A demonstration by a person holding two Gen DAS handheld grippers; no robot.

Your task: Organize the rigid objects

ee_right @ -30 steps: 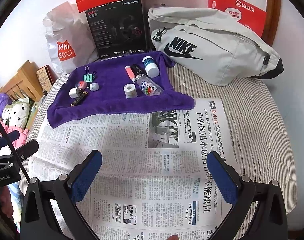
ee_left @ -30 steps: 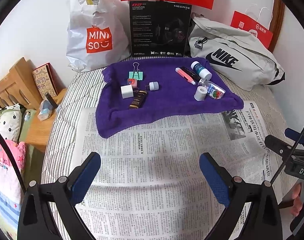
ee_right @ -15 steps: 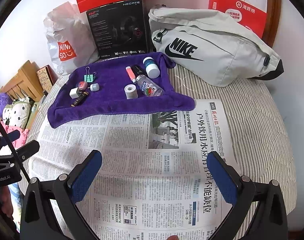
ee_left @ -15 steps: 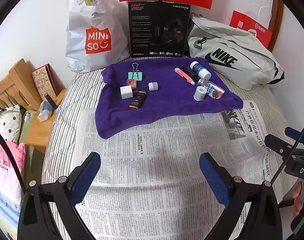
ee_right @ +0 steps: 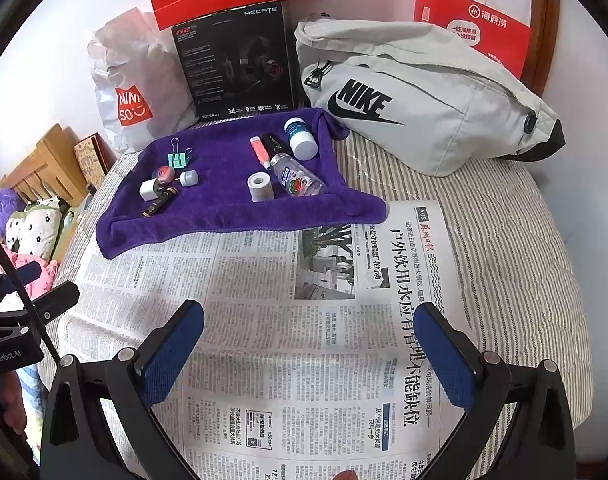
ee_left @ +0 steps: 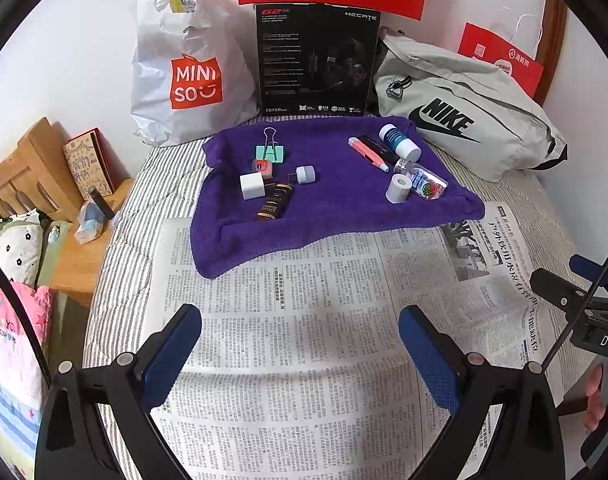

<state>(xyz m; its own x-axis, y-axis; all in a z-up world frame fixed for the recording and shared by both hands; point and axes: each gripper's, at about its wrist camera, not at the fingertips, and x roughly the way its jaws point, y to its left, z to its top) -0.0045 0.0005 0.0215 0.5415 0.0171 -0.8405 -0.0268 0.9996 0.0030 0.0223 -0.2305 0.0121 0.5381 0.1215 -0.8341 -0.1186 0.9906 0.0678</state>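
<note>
A purple towel (ee_left: pixel 336 216) (ee_right: pixel 224 216) lies on the bed and carries several small items: a green binder clip (ee_left: pixel 269 152), a white cube charger (ee_left: pixel 252 186), a dark tube (ee_left: pixel 275 201), a white tape roll (ee_left: pixel 397 188) (ee_right: pixel 260 186), a clear small bottle (ee_right: pixel 298 176), a pink marker (ee_left: pixel 368 154) and a white-capped bottle (ee_right: pixel 301 139). My left gripper (ee_left: pixel 300 354) hangs open over the newspaper (ee_left: pixel 304 340), well short of the towel. Over the same newspaper (ee_right: pixel 304 320) my right gripper (ee_right: pixel 310 354) is open too, with nothing between its fingers.
Behind the towel stand a white Miniso bag (ee_left: pixel 188 72), a black box (ee_left: pixel 316 60), a grey Nike bag (ee_right: pixel 420 96) and red paper bags (ee_right: pixel 480 24). A wooden bedside stand (ee_left: pixel 84 232) is at the left. The other gripper's body shows at each view's edge.
Both grippers have edged slightly forward toward the towel. Nothing on the towel has moved.
</note>
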